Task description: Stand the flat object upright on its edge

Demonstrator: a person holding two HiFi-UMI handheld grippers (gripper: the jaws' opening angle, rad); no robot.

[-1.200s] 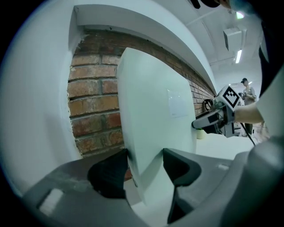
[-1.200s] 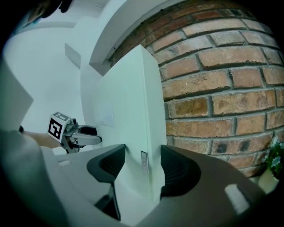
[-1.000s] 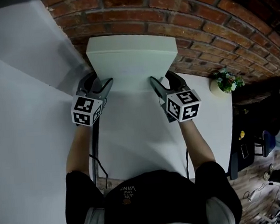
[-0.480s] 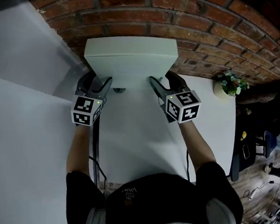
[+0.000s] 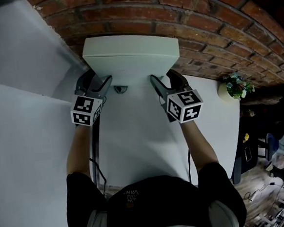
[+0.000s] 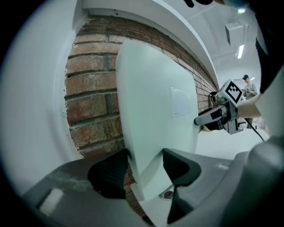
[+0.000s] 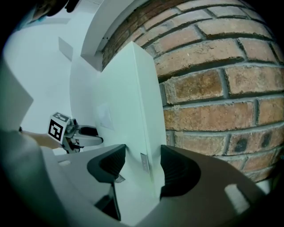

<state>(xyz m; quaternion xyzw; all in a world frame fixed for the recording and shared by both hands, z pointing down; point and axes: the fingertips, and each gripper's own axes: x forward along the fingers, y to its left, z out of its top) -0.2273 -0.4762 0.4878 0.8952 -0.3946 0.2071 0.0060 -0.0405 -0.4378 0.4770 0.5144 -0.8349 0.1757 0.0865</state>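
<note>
A flat white box (image 5: 130, 55) stands upright with its broad face toward me, close in front of the brick wall (image 5: 199, 27). My left gripper (image 5: 96, 82) is shut on its left edge and my right gripper (image 5: 163, 79) on its right edge. In the left gripper view the box (image 6: 159, 115) sits pinched between the dark pads of the left gripper (image 6: 144, 170). The right gripper view shows the box (image 7: 128, 111) clamped in the right gripper (image 7: 142, 166) the same way. Whether the bottom edge rests on the white table (image 5: 134, 135) I cannot tell.
A small dark round thing (image 5: 120, 89) lies on the table just below the box. A small potted plant (image 5: 230, 86) stands at the table's far right corner. A cable (image 5: 94, 158) runs down the table's left edge. A white wall panel (image 5: 15, 57) rises at the left.
Both grippers and the box have shifted a little toward the brick wall. The small dark round thing has come into view below the box's lower edge.
</note>
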